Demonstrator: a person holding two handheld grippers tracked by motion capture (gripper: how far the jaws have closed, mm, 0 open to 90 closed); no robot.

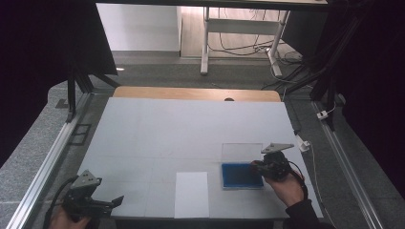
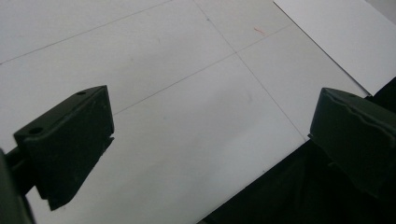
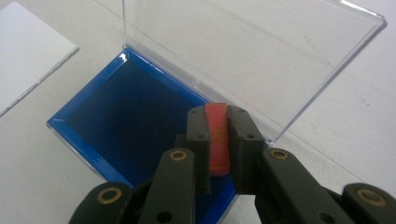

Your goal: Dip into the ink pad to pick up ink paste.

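white table: blue case, clear lid raised; right gripper jaws clamped on red slip over it; left gripper jaws wide apart, empty; white sheet near.

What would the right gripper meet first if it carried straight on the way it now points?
Probably the blue-lined tray of the open case: the right gripper, clamped on a flat red piece, aims down over its near corner. The raised clear plastic lid stands beyond; depth is uncertain.

White table bears blue case and paper sheet.
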